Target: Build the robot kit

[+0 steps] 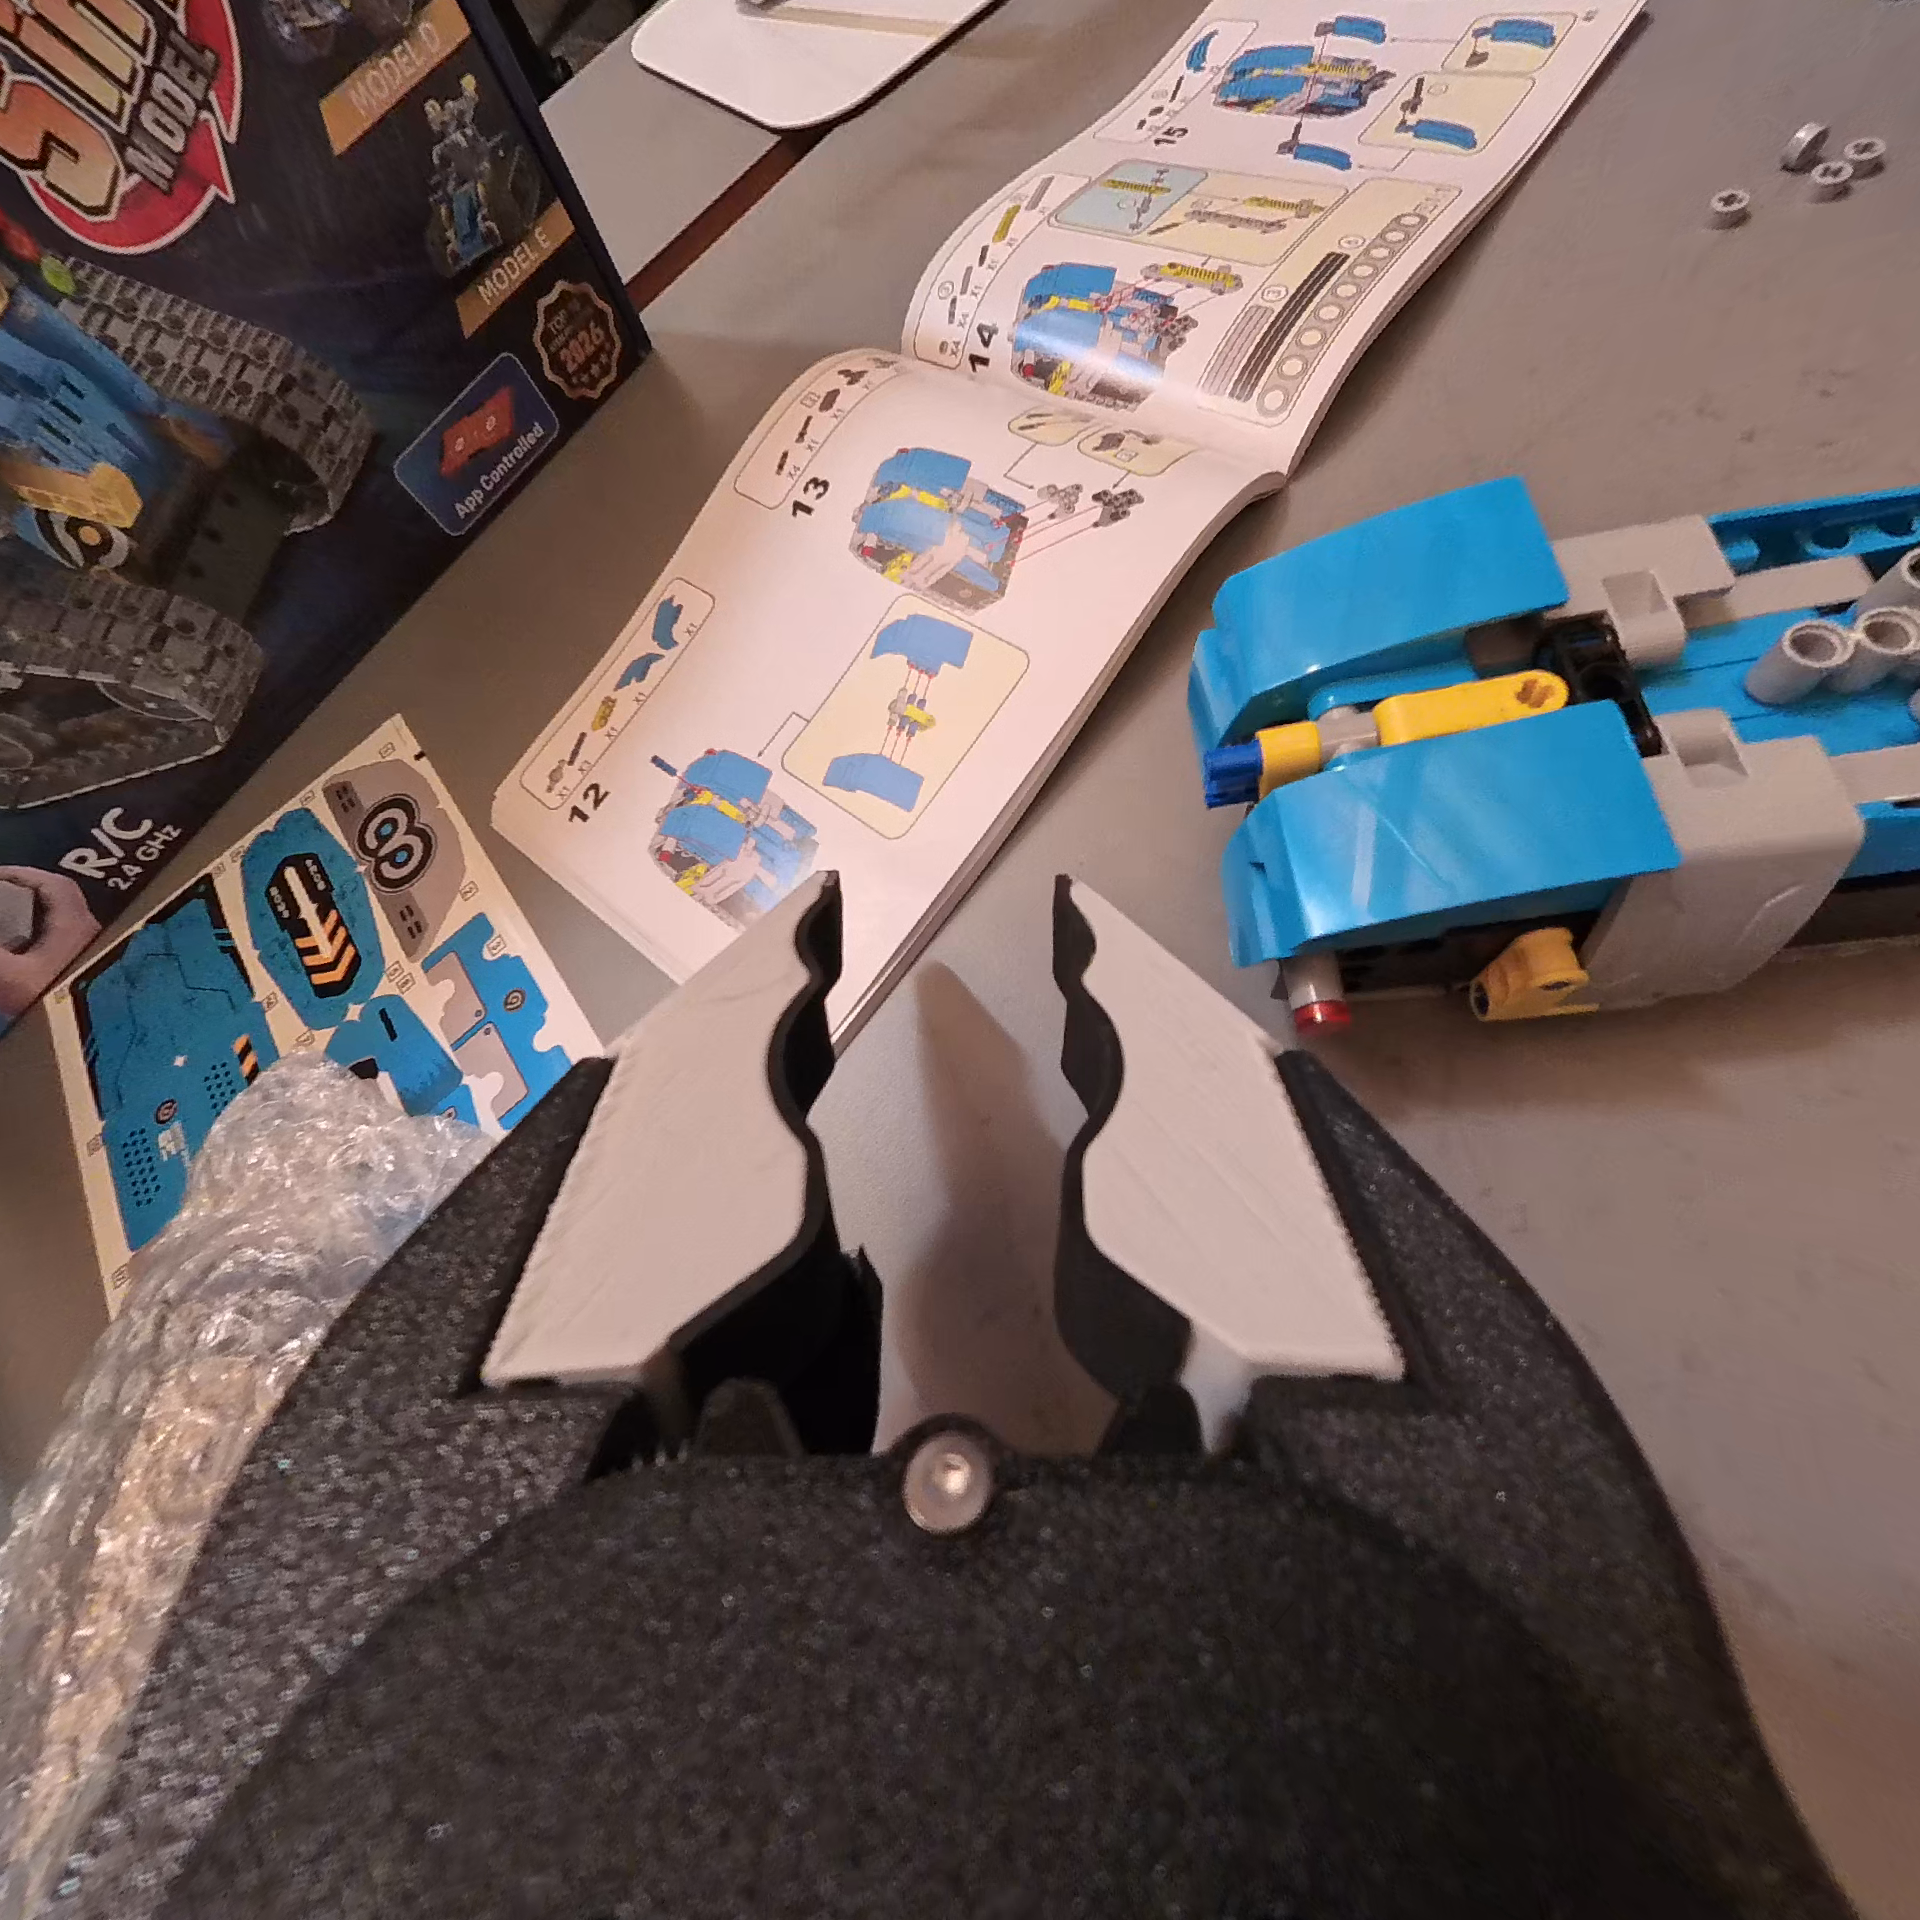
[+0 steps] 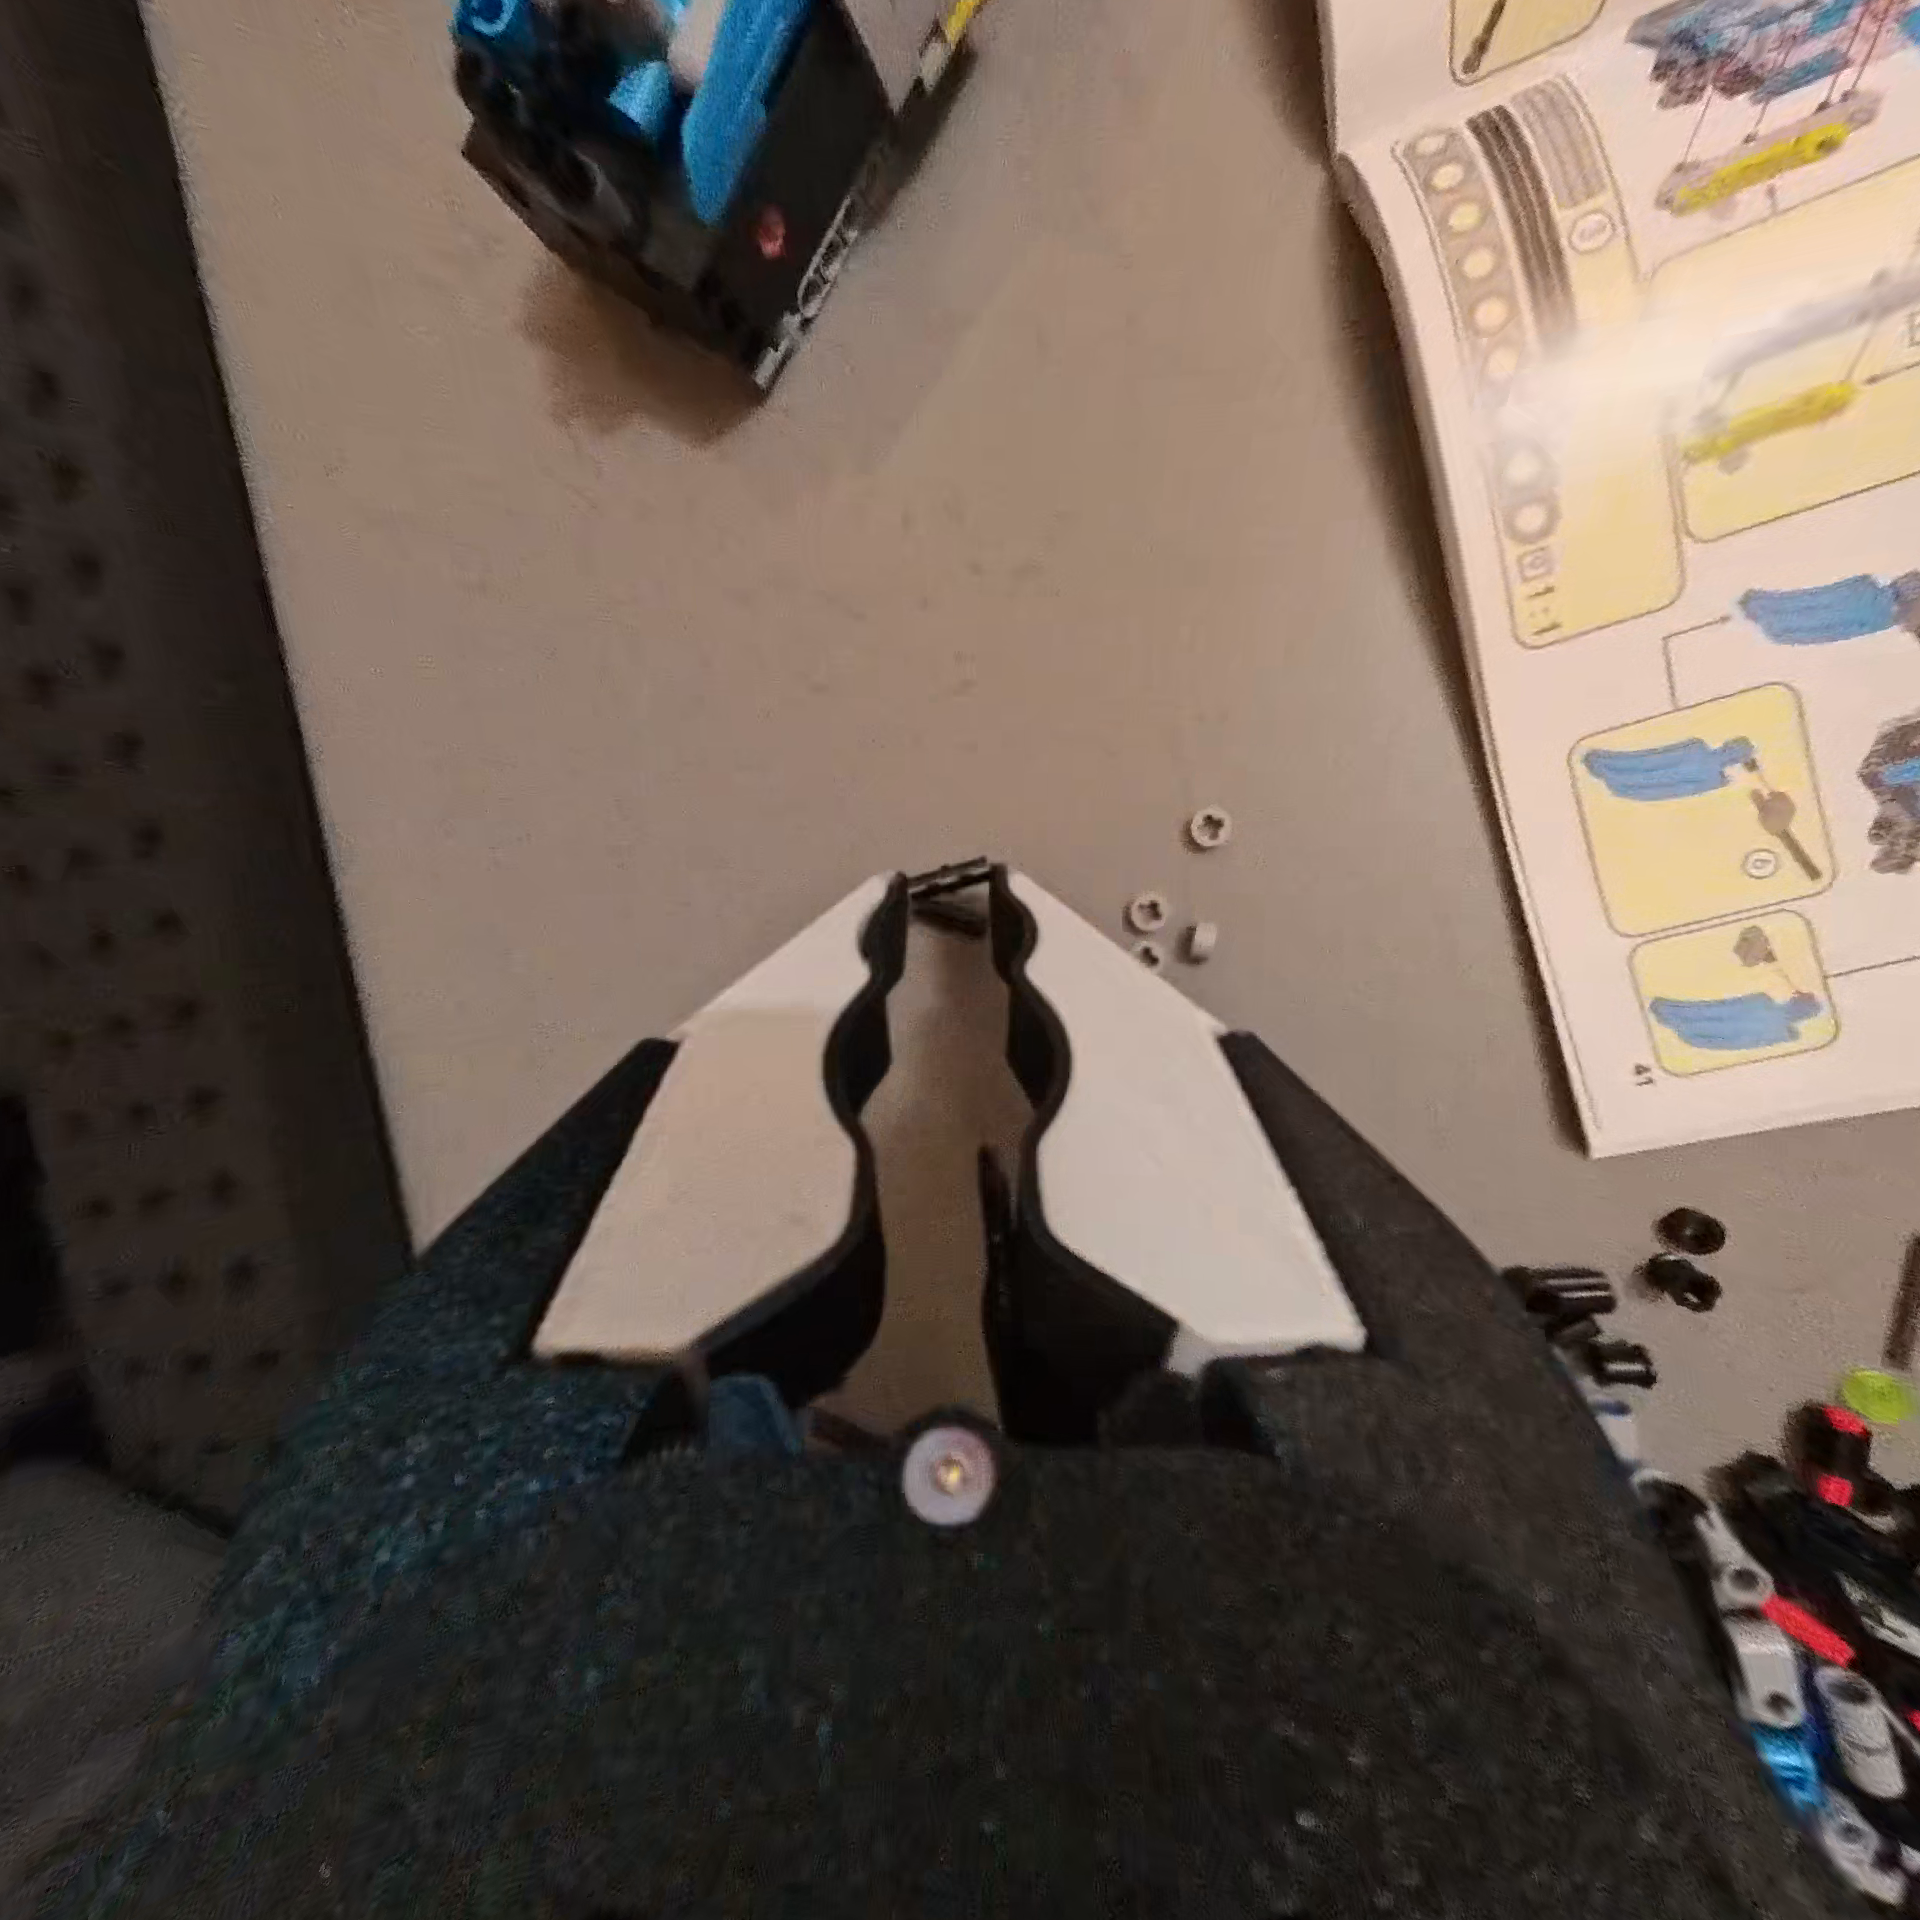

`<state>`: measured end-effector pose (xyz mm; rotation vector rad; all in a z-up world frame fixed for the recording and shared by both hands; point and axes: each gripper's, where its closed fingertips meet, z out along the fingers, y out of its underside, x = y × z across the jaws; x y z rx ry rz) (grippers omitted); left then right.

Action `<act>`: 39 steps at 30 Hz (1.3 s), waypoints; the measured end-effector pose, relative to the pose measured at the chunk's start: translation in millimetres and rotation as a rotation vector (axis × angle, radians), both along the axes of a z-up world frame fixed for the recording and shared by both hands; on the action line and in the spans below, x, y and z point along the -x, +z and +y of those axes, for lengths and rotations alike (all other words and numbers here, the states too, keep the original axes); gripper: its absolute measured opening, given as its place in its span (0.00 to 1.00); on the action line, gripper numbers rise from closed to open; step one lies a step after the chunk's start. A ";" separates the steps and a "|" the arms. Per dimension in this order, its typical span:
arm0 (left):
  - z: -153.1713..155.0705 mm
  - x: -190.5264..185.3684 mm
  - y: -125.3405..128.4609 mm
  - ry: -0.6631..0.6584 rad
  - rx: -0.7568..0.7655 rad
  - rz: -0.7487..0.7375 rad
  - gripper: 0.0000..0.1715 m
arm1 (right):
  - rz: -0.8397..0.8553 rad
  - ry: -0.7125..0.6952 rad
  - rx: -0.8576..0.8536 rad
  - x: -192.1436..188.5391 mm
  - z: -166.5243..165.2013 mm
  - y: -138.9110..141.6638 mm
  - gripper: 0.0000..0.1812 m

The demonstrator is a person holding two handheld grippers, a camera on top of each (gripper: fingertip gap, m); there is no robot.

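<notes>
The left gripper point(image 1: 945, 894) holds nothing, its two white fingers point(image 1: 707, 1122) spread wide above bare grey table point(image 1: 1455, 1299), with the tips just over the lower edge of one open instruction booklet point(image 1: 935, 582) that runs from the centre to the upper right of the left wrist view. At the right of that view lies one partly built blue, grey and yellow brick model point(image 1: 1507, 758), apart from the gripper with clear table between them. One sticker sheet point(image 1: 301, 956) lies at lower left, its corner covered by a wad of bubble wrap point(image 1: 239, 1247), and one dark product box point(image 1: 239, 364) fills the upper left. Four small grey bushes point(image 1: 1813, 166) sit in the upper right corner. The right gripper point(image 2: 948, 878) is nearly closed, pinching one small black pin point(image 2: 948, 873) at its tips. Just right of the tips lie four small grey bushes point(image 2: 1205, 831), close together. A black and blue block assembly point(image 2: 707, 177) sits at the top of the right wrist view, well apart across open table point(image 2: 727, 675). A heap of loose parts point(image 2: 1787, 1558), too blurred to count, crowds the lower right edge below the booklet's page point(image 2: 1662, 623); the table's left edge borders a dark perforated surface point(image 2: 114, 727).
</notes>
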<state>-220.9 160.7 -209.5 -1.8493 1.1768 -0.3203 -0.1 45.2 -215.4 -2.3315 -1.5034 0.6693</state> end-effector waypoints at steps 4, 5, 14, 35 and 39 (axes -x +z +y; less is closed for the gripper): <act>0.0 0.1 -0.4 0.000 0.002 0.001 0.24 | -0.050 -0.051 -0.047 -5.8 12.4 -3.7 0.09; -0.1 0.0 -0.4 0.000 0.002 0.001 0.24 | -0.076 -0.065 -0.060 -9.2 15.8 -8.1 0.09; -0.5 -0.1 -0.6 -0.003 -0.003 0.004 0.24 | 0.029 -0.192 -0.115 -32.5 36.5 19.0 0.18; -1.8 -0.9 -2.4 -0.011 -0.013 0.023 0.24 | -0.050 -1.088 -0.154 -180.6 152.8 1.8 0.17; -2.2 -1.2 -2.7 -0.013 -0.018 0.030 0.24 | -0.072 -1.134 -0.109 -177.0 145.5 -0.5 0.13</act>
